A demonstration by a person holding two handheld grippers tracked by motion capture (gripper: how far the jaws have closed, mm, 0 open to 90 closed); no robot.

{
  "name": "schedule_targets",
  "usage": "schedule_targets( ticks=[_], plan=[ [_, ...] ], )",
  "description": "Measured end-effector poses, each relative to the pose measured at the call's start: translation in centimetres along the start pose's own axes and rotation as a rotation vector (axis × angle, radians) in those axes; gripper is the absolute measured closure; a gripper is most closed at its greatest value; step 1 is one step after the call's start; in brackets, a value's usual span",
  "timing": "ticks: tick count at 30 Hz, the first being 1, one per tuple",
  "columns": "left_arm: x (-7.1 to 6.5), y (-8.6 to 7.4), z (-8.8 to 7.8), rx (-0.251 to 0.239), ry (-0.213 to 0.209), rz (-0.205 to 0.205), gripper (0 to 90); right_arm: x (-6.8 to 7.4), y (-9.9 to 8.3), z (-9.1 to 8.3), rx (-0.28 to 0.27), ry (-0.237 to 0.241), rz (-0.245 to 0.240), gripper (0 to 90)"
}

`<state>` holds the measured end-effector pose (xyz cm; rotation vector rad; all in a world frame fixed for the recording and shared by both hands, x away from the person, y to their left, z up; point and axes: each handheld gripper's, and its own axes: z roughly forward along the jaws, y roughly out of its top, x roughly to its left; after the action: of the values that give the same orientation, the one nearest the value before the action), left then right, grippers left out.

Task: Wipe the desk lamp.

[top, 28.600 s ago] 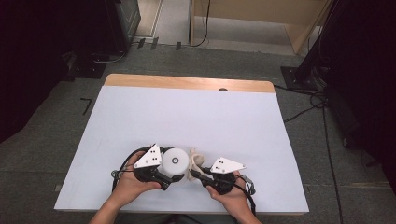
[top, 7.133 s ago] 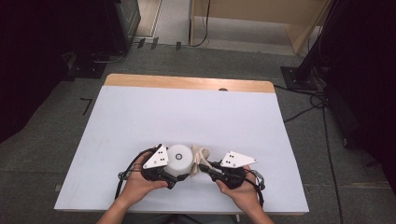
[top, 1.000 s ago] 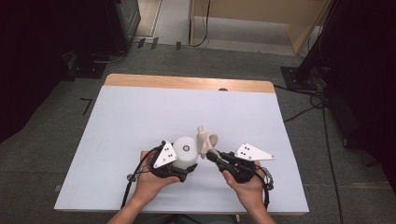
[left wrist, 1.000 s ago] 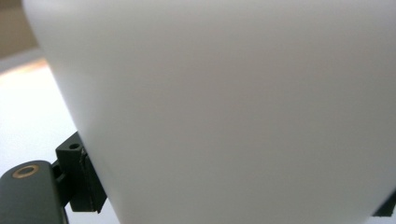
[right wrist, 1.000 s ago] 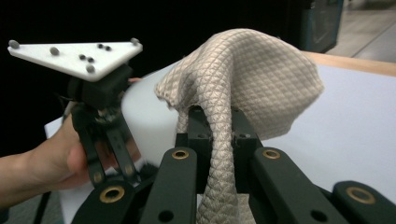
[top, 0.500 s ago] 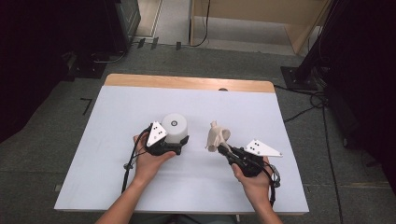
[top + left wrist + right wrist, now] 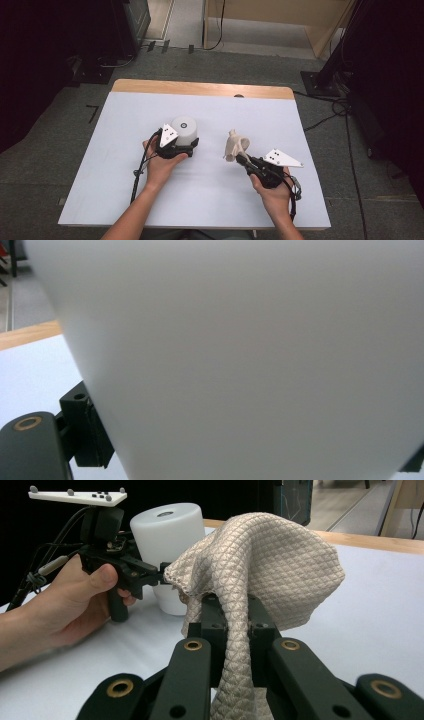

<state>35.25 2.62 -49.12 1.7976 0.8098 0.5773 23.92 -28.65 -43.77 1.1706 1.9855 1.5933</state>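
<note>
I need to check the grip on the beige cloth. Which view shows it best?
The right gripper view: the beige cloth is close and sharp, its waffle weave clear, pinched between the right claw jaws. In the high view the cloth is a small bunch at that claw's tip. The left gripper view shows the white cylinder.

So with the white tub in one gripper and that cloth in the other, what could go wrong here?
1. The right gripper pinches only a narrow fold of the beige cloth; the bunched rest might slip free.
2. The white container looks wide and smooth in the left gripper, so it could tip or slide on the table.
</note>
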Motion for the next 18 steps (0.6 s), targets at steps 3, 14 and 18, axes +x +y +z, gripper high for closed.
schedule_targets(
  ticks=[3,14,18],
  plan=[
    [-0.5,-0.1,0.2,0.016,0.005,0.039,7.8,0.0,0.0,0.1,0.000,0.000,-0.002,83.6],
    [-1.0,0.1,-0.3,0.081,0.026,-0.040,6.4,0.0,-0.1,0.2,0.002,0.000,-0.001,83.6],
    [-1.0,0.1,-0.8,0.110,0.004,-0.043,0.0,-0.1,-0.1,0.3,0.002,-0.002,0.002,83.5]
  ],
)
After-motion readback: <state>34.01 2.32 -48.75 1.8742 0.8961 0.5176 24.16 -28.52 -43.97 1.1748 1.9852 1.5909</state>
